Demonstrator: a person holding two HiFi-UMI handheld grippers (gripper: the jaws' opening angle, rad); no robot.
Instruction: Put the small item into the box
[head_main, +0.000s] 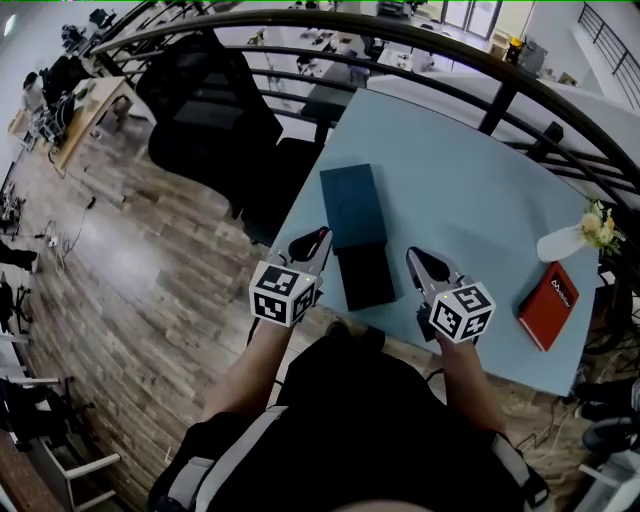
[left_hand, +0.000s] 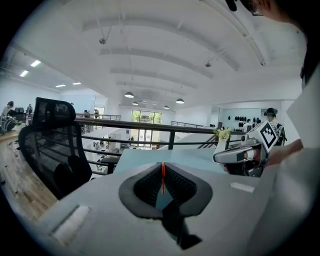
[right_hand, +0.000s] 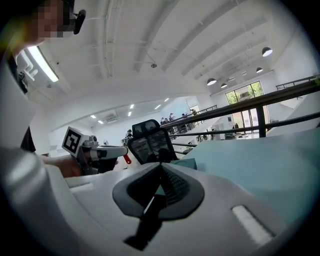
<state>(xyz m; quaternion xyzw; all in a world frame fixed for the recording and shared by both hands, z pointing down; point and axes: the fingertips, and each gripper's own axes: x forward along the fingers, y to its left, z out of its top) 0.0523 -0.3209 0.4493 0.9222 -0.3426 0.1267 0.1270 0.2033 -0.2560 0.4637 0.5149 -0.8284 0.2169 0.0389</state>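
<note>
Table (head_main: 440, 150): smooth, matt light-blue top. Floor (head_main: 140, 260): wood planks, slight sheen. Box (head_main: 352, 205): matt dark teal, card-like. Red book (head_main: 549, 304): smooth cover. Chair (head_main: 210, 100): black mesh back. Left gripper (left_hand: 162, 169): matt grey plastic shell, ribbed black pads (left_hand: 146, 186).

red book (head_main: 548, 303): right end of blue table (head_main: 450, 170) | flower vase (head_main: 560, 243): near book | black chair (head_main: 210, 110): wood floor (head_main: 150, 270)
</note>
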